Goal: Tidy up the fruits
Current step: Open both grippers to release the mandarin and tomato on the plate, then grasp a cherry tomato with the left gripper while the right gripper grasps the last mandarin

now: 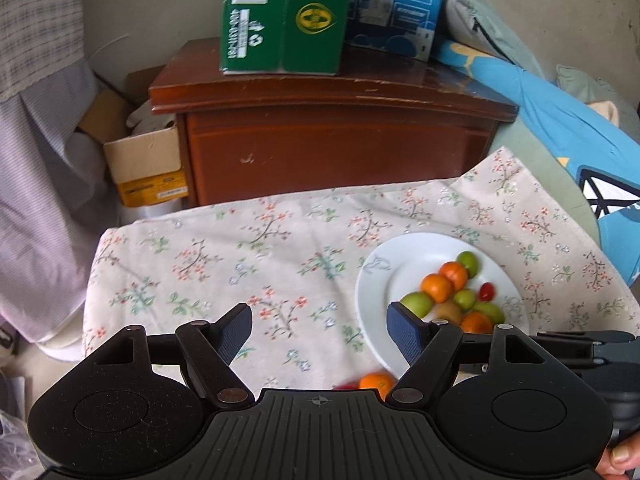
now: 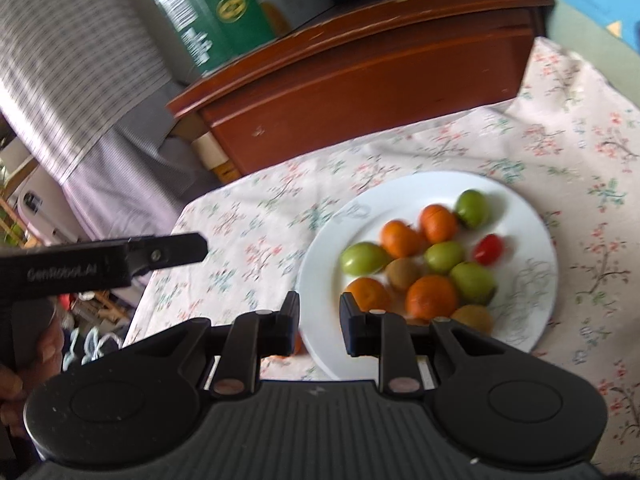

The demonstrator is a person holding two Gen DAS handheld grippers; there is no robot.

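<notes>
Your left gripper point(image 1: 319, 330) is spread wide with nothing between its fingers, hanging over the floral cloth point(image 1: 240, 248) just beside the white plate point(image 1: 374, 300), on the side away from the blue bedding point(image 1: 560, 120). Its right finger overlaps the plate's rim in the left wrist view.

Your right gripper point(image 2: 319, 326) has its fingers drawn close together, a narrow gap left between them, and nothing is pinched there. It sits at the near edge of the plate point(image 2: 320, 280), pointing down toward the fruit.

The fruit is gathered on the plate: several oranges point(image 2: 432, 296), green fruits point(image 2: 364, 258), two brown kiwis point(image 2: 402, 272) and one small red tomato point(image 2: 488, 249) on the far side of the pile. The pieces lie touching or just beside one another.

Off the plate, close against its near rim, one more orange point(image 1: 376, 384) rests on the cloth with a small red fruit point(image 1: 346, 386) just beside it; both are partly hidden by your left gripper's body.

Beyond the plate stands a wooden nightstand point(image 1: 332, 140) carrying a green carton point(image 1: 280, 16) and a blue box point(image 1: 400, 4).
</notes>
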